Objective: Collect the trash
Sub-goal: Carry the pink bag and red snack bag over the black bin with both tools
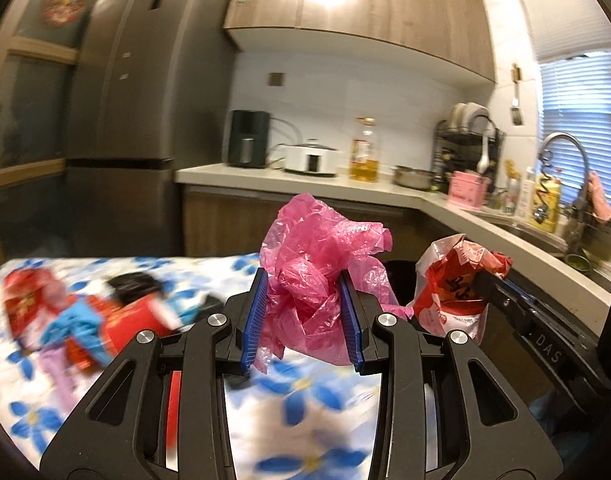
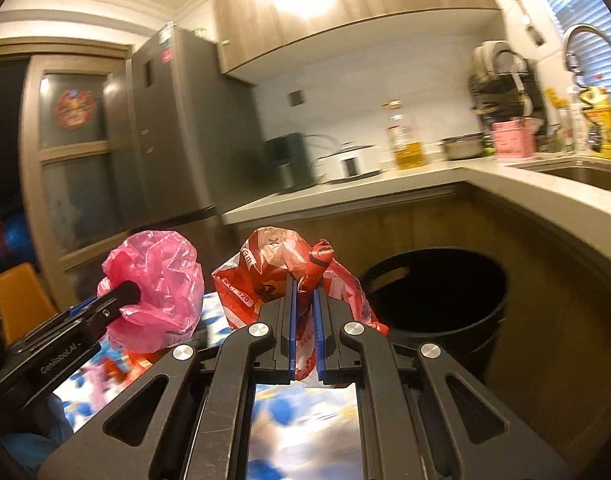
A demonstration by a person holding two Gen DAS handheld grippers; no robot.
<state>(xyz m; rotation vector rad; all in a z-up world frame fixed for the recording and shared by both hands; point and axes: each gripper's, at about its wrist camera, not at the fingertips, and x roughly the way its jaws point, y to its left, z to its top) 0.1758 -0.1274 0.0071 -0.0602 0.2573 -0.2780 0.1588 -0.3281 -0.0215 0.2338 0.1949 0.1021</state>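
Floral-cloth table (image 1: pixel 305 400), red and blue wrappers (image 1: pixel 85 320) on it

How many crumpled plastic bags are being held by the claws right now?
2. The pink bag is clamped in the left claw; the red-and-white bag is pinched in the right claw. More trash on the table is too blurred to count.

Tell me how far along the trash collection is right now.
Midway. In hand: the left gripper is clamped on a crumpled pink bag, the right gripper on a red-and-white bag, both lifted off the table. Left: neither bag is in the black bin yet, and blurred red and blue wrappers lie on the floral tablecloth.
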